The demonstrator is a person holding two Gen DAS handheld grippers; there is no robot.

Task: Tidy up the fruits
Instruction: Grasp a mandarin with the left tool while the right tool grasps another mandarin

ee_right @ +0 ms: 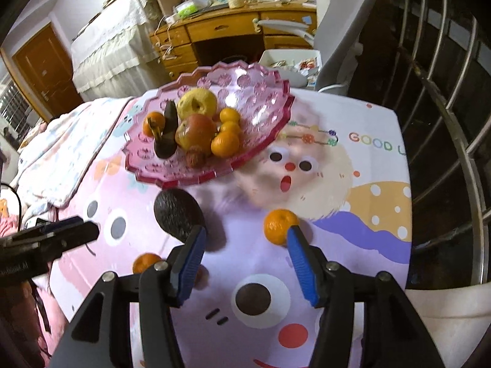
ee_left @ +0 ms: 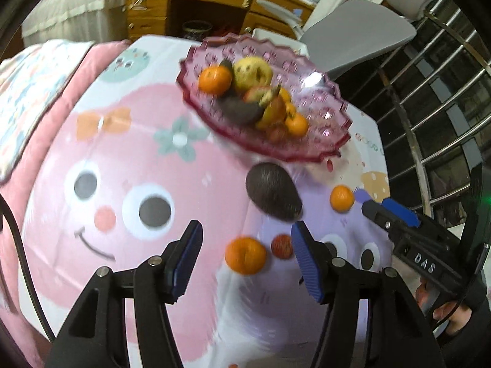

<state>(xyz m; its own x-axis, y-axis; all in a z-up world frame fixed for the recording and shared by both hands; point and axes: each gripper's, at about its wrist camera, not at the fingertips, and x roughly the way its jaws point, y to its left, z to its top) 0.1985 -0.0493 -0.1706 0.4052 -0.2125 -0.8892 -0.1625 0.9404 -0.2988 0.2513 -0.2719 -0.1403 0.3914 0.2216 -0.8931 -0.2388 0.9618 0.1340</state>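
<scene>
A pink glass plate (ee_left: 322, 141) (ee_right: 254, 98) stands at the far side of the cartoon-print table and holds several tangerines, a yellow apple, a reddish apple and a dark avocado. Loose on the cloth lie a big avocado (ee_left: 273, 194) (ee_right: 178, 214), a tangerine (ee_left: 341, 198) (ee_right: 280, 225), another tangerine (ee_left: 245, 255) (ee_right: 146, 262) and a small red fruit (ee_left: 281, 246). My left gripper (ee_left: 247, 230) is open above that second tangerine and the red fruit, touching neither. My right gripper (ee_right: 247, 233) (ee_left: 368, 201) is open, with its right fingertip overlapping the first tangerine in the picture and nothing between the pads.
A pink blanket and patterned bedding (ee_right: 61, 159) border the table on the left. Behind the plate are a wooden desk (ee_right: 221, 30) and a grey chair (ee_left: 353, 40). A metal railing (ee_right: 445, 122) runs along the right, with a white tub (ee_right: 445, 322) at the near right.
</scene>
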